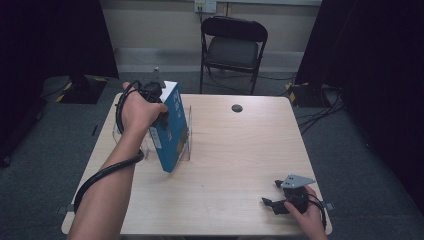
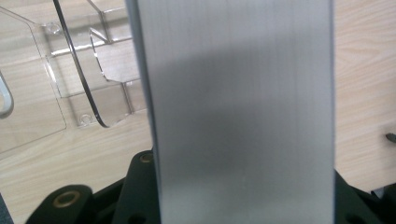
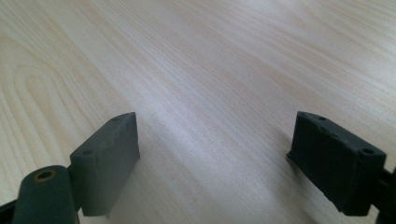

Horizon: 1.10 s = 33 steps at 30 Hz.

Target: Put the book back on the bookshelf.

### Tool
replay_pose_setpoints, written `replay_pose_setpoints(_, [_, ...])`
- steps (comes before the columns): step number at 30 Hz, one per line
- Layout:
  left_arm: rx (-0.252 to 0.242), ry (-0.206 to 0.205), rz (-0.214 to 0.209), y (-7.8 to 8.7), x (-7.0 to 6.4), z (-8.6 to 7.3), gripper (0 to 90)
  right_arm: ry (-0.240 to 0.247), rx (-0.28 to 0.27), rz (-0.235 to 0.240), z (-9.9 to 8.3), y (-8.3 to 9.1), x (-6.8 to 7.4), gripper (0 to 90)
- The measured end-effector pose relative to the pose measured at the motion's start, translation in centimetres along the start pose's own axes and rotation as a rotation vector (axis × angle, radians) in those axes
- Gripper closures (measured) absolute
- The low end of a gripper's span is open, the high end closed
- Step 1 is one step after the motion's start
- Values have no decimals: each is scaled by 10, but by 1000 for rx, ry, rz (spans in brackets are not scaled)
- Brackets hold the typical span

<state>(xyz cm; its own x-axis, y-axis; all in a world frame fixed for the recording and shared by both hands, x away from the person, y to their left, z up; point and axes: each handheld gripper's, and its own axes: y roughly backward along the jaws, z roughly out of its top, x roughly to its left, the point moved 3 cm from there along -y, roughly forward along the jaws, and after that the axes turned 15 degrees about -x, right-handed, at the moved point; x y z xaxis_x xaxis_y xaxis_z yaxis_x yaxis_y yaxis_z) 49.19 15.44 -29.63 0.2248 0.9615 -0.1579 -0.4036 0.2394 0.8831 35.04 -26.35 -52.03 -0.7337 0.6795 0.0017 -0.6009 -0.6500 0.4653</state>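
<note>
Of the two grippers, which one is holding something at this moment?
The left gripper: it is closed on the blue book at the clear stand. The right gripper stands open and empty near the table's front right corner.

Recording lab, black curtains (image 1: 50, 35), cabled floor (image 1: 320, 107), folding chair (image 1: 233, 47), lone wooden table (image 1: 235, 150)

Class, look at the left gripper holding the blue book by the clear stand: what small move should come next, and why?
Probably lower the blue book a little further. The left gripper is clamped on it, it leans tilted beside the clear acrylic stand, and its lower corner looks close to the table. The right gripper rests open and apart.
</note>
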Motion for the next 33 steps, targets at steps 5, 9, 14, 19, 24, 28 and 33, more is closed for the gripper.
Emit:
replay_pose_setpoints(5, [-22, 1, 10, -8, -3, 4, 624, 0, 1, 0, 0, 0, 0, 146])
replay_pose_setpoints(9, [-17, 5, 11, -13, -3, 6, 624, -1, 0, 0, 0, 0, 0, 146])
replay_pose_setpoints(14, [-28, 15, 13, -15, -3, 9, 623, 0, 0, 1, 0, 0, 0, 145])
replay_pose_setpoints(19, [-42, 17, 26, -18, -2, 11, 623, 0, 0, 1, 0, 0, 0, 146])
replay_pose_setpoints(24, [-67, 29, 16, -19, -1, 11, 623, 0, 0, 1, 0, 0, 0, 146])
replay_pose_setpoints(28, [-75, 32, 5, -19, 0, 10, 622, 0, 0, 1, 0, 0, 0, 145])
replay_pose_setpoints(33, [-87, 39, 3, -20, 2, 6, 621, -1, 0, 0, 0, 0, 0, 145])
